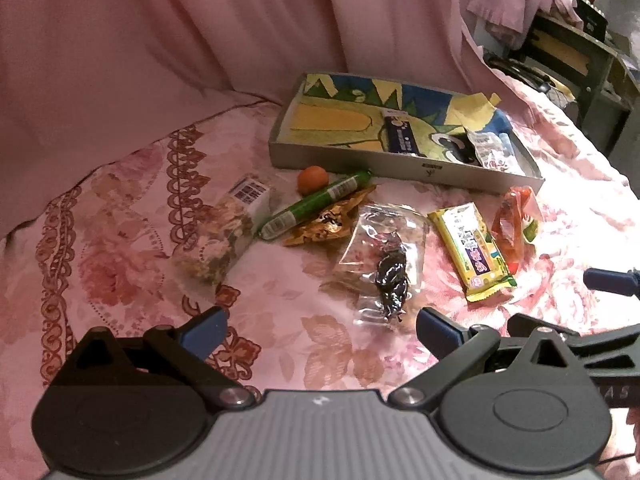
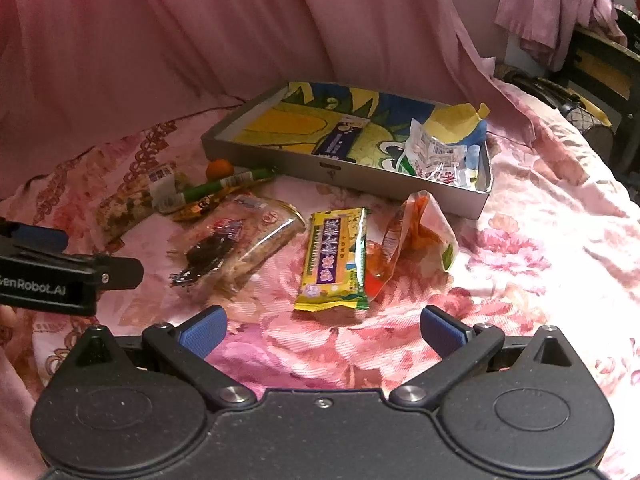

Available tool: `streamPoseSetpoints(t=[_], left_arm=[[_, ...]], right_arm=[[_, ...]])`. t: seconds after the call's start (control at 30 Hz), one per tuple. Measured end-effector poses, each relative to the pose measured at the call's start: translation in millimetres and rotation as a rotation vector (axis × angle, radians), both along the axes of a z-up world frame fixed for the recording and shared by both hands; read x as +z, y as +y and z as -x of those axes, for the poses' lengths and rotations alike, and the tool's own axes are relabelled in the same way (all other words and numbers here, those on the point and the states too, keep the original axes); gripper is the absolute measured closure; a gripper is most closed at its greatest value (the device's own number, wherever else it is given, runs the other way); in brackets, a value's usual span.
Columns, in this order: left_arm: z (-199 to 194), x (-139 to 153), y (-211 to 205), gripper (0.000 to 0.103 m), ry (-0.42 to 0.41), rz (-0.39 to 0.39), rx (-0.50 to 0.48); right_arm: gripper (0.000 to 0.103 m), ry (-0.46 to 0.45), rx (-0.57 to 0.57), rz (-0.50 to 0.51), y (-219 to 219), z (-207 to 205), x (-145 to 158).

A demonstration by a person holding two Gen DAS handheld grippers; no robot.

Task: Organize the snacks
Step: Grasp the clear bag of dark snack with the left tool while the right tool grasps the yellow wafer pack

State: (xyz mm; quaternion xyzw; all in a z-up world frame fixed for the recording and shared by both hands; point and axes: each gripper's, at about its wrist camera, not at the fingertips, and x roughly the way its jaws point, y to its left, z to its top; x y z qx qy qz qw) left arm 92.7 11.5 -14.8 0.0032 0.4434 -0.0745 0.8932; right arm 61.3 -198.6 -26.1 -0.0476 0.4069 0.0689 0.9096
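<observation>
On the bedspread (image 1: 280, 280) lie seven snacks (image 1: 474, 252) (tray (image 1: 360, 162) holds two)

"GenRobot.AI" is printed in white on the left gripper (image 2: 60, 236). Print on the snack wrappers cannot be read.

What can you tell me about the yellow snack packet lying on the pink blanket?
The yellow snack packet is a flat, shiny rectangular wrapper, sealed, with crimped ends. A purple band of printed characters runs down its middle, with green trim along one edge. It lies face up on the flowered pink blanket, in front of the grey box, not inside it. The orange packet beside it touches or overlaps one long edge. No hand-held gripper touches it.
</observation>
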Motion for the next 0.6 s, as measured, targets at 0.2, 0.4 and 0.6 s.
streamPoseSetpoints(t=[0.2, 0.4, 0.6], left_arm=[[-8, -3, -5, 0.000, 0.001, 0.001, -0.035], [-25, -5, -11, 0.000, 0.038, 0.047, -0.121], [-44, -6, -14, 0.000, 0.032, 0.083, -0.160]], right_arm=[[0.001, 0.000, 0.018, 0.043, -8, -11, -1], [0.001, -0.001, 0.006, 0.043, -14, -22, -9], [0.002, -0.015, 0.019, 0.018, -10, -36, -20]])
